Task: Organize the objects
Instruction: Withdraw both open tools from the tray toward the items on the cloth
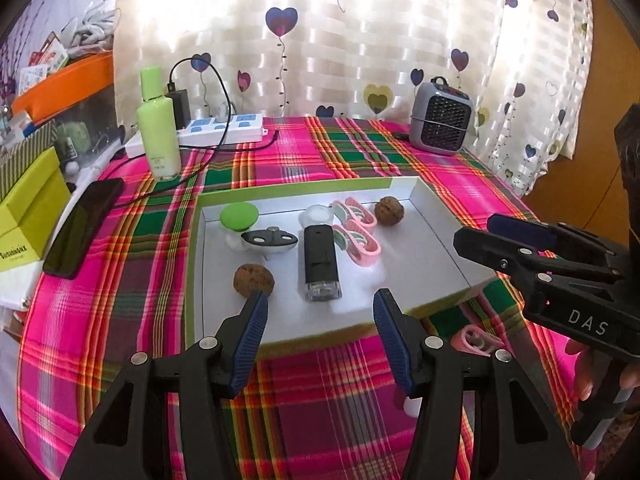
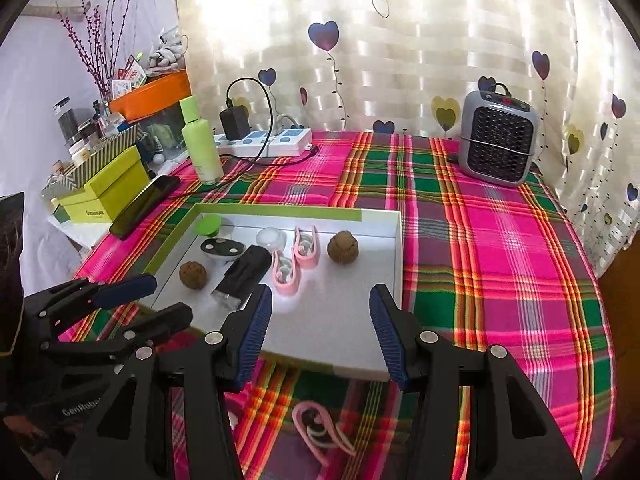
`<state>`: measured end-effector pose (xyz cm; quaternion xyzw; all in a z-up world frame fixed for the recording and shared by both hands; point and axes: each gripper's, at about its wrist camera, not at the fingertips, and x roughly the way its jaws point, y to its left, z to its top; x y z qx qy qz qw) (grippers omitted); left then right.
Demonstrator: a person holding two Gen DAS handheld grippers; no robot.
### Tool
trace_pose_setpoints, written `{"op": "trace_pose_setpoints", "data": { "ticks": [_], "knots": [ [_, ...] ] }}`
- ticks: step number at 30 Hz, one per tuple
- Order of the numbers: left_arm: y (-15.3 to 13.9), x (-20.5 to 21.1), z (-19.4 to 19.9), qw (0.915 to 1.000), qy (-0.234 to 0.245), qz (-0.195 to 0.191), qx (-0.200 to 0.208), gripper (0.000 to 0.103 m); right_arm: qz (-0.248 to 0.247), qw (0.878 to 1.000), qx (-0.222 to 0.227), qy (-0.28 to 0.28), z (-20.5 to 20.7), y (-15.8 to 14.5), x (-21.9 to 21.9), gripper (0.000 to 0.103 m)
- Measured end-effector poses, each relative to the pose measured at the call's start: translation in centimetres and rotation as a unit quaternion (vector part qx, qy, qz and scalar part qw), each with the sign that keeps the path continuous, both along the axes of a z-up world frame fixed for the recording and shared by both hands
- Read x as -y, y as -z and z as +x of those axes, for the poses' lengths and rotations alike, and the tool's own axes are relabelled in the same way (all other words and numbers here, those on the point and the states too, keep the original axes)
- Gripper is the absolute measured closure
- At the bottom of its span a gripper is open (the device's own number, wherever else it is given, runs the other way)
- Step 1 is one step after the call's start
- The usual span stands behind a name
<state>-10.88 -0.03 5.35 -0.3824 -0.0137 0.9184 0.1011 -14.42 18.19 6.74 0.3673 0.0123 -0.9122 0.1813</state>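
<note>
Yellow box [image 2: 108, 192]: far left, off the bench edge, striped box on top.
Phone [image 1: 82, 228]: dark, lying at the bench's left edge on the plaid cloth [image 1: 320, 392].
Bottle [image 1: 158, 128]: green, upright, left rear, just in front of the power strip [image 1: 224, 130].
Tray [image 1: 436, 216]: white, green-rimmed, shallow, mid-bench; holds the sorted things.
Tray, left part: green-capped piece [image 1: 239, 216], black oval piece [image 1: 269, 240] touching it, walnut [image 1: 253, 278] nearer the front.
Tray, middle: black device [image 1: 320, 262] lying lengthwise, small white jar [image 1: 318, 213] behind it.
Tray, right part: two pink clips [image 1: 356, 226] side by side, second walnut [image 1: 389, 210] near the back wall.
Loose pink clip [image 2: 320, 428]: on the cloth in front of the tray, outside it.
Heater [image 2: 498, 140]: grey, right rear, by the curtain.
Left gripper [image 1: 320, 336]: jaws released, nothing between them, over the tray's front rim.
Right gripper [image 2: 320, 330]: jaws released, empty, over the tray's front right corner.
</note>
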Motion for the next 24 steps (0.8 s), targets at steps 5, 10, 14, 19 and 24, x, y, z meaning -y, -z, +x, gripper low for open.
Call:
{"op": "trace_pose_setpoints", "data": {
  "ticks": [5,10,14,19,24],
  "knots": [
    [0.1,0.3,1.3,0.9998,0.009,0.017,0.002,0.049,0.001,1.0,0.003,0.007,1.2,0.3,-0.7,0.051],
    [0.3,0.4,2.5,0.9994,0.015,0.029,0.007,0.049,0.006,1.0,0.008,0.008,2.7,0.9,-1.4,0.051],
    [0.7,0.2,3.3,0.9991,0.022,0.036,0.011,0.049,0.008,1.0,0.014,0.011,3.5,1.5,-2.0,0.051],
    [1.5,0.0,4.2,0.9984,0.032,0.042,0.02,0.049,0.011,1.0,0.024,0.007,4.2,2.7,-2.4,0.051],
    [2.1,-0.2,4.5,0.9977,0.036,0.048,0.03,0.049,0.014,0.999,0.04,0.0,4.5,4.3,-2.4,0.051]
  ]
}}
